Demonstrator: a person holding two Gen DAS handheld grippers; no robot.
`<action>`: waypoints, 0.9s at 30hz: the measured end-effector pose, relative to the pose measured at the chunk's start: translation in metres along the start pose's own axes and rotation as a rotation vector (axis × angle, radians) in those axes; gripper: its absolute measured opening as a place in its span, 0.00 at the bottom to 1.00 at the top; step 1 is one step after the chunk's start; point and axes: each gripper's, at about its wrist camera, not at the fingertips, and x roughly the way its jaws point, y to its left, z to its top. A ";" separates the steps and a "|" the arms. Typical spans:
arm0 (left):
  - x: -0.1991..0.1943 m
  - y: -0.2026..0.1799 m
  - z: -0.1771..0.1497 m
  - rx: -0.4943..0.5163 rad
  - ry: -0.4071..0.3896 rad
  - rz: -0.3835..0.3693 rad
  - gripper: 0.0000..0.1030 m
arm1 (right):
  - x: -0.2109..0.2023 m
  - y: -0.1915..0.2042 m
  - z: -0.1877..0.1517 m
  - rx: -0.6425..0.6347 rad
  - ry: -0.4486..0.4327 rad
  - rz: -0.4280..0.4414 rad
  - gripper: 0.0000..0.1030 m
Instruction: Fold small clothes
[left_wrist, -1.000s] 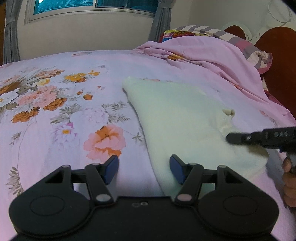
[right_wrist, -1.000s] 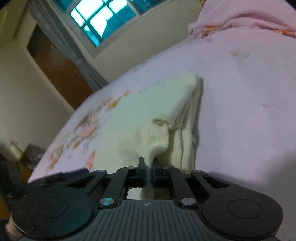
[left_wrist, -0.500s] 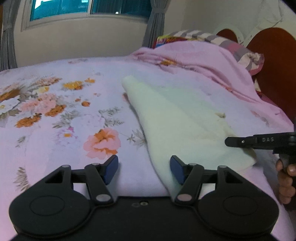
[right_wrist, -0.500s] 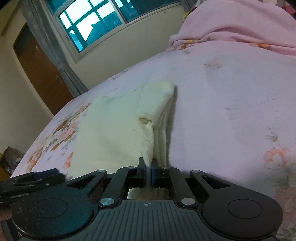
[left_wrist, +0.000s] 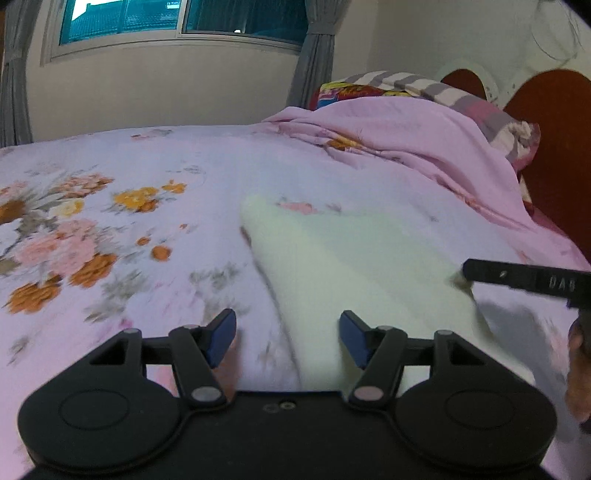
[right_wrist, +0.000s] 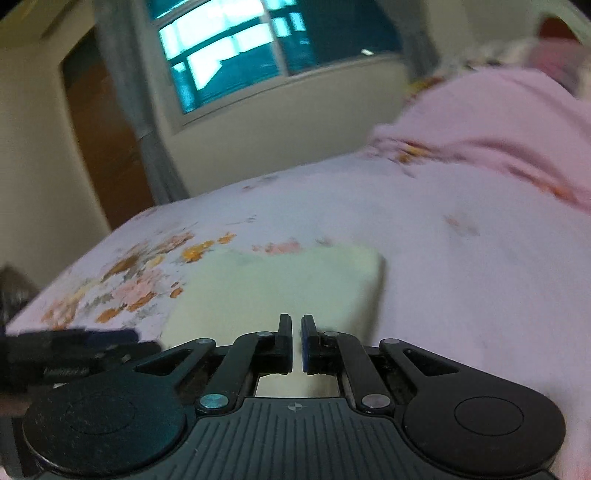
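A pale yellow cloth (left_wrist: 354, 258) was laid flat on the flowery pink bedsheet (left_wrist: 110, 229). The left gripper (left_wrist: 287, 334) was held low over the near edge of the cloth, with its blue-tipped fingers (left_wrist: 221, 332) spread wide apart and nothing between them. The right gripper (right_wrist: 296, 341) was held just above the cloth's near right corner, with only a thin gap left between its fingers. Nothing was seen pinched in it. A bunched pink blanket (left_wrist: 406, 147) was piled behind the cloth.
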 end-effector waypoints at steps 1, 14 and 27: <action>0.010 0.002 0.000 -0.004 0.010 0.002 0.62 | 0.007 0.002 -0.003 -0.040 0.006 -0.008 0.05; 0.032 0.022 0.008 -0.037 -0.013 -0.010 0.67 | 0.029 0.004 0.002 -0.107 0.038 -0.092 0.05; 0.079 0.014 0.039 0.041 0.036 0.097 0.69 | 0.097 -0.027 0.040 -0.063 0.194 -0.175 0.05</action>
